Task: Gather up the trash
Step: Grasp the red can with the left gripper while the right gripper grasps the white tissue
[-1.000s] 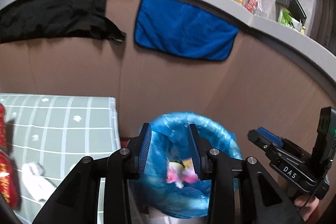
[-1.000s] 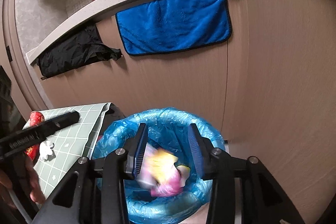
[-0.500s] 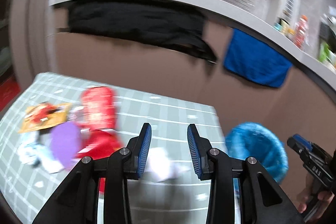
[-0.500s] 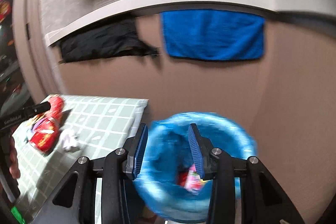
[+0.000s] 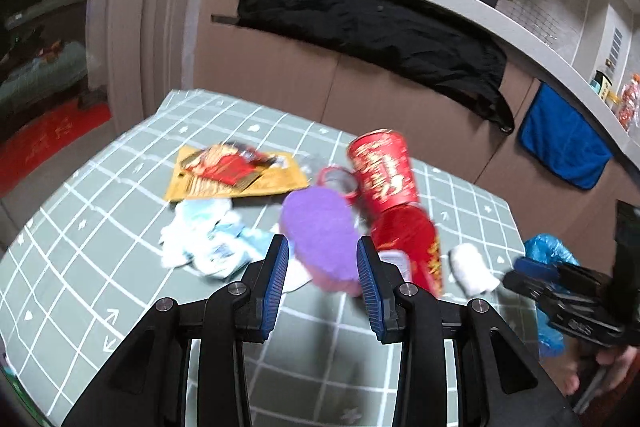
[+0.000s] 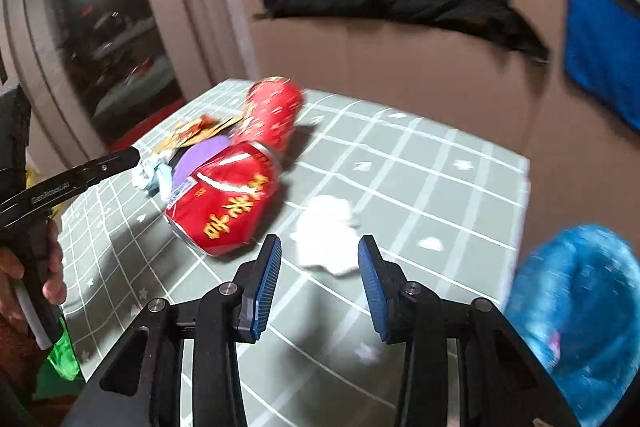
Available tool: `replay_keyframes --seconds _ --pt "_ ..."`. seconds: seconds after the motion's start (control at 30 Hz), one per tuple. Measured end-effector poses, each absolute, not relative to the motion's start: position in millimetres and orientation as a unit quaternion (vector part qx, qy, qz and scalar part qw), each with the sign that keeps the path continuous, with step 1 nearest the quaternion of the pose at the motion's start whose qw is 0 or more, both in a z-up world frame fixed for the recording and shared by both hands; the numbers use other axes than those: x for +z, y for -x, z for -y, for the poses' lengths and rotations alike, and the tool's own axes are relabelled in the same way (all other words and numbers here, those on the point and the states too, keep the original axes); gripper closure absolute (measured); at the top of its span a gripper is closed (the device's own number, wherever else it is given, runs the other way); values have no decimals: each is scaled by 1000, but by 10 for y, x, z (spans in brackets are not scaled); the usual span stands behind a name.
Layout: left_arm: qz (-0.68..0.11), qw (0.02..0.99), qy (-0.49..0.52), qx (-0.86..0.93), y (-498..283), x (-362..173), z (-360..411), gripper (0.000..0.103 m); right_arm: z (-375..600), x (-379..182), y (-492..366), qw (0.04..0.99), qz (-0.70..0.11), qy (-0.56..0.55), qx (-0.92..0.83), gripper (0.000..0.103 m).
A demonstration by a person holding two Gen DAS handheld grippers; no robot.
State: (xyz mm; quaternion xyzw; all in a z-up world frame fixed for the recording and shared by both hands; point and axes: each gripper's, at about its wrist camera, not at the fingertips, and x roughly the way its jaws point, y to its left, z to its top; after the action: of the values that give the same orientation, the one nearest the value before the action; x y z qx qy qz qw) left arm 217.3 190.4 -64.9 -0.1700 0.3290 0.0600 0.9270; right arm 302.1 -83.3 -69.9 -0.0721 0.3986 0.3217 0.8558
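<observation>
Both grippers, left and right, hung wide apart and empty over the checked surface, where a purple disc, red packet and white wad lay beside the blue-lined bin.

Bare tablecloth beside white tissue

Crushed red packet beside white tissue wad: yellow Chinese characters, blurred, can't make them out. Red cup behind it: pale script, unreadable. Left gripper side: small white lettering, illegible. Wall above black cloth: handwritten characters, unreadable.
</observation>
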Motion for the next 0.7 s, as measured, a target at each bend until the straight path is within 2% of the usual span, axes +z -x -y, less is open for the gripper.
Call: replay_keyframes --seconds 0.17,0.3,0.37,0.4,0.6,0.7 --pt "-343 918 195 32 -2147 -768 -2012 66 559 -974 -3327 856 -416 92 294 65" --pt "-346 912 218 8 -2220 -759 -1992 66 547 -1170 -3526 837 -453 62 301 66" --pt "-350 908 228 -15 -2334 -728 -1939 65 574 -1198 -3522 833 -455 50 310 73" --pt "-353 907 228 -24 -2393 -709 -1900 64 588 -1192 -3507 834 -456 54 307 89" --pt "-370 914 162 -38 -2809 -643 -1578 60 923 -1025 -3321 847 -446 35 288 90" --pt "-395 903 165 -33 -2983 -756 -1561 60 1113 -913 -3193 856 -434 21 280 90"
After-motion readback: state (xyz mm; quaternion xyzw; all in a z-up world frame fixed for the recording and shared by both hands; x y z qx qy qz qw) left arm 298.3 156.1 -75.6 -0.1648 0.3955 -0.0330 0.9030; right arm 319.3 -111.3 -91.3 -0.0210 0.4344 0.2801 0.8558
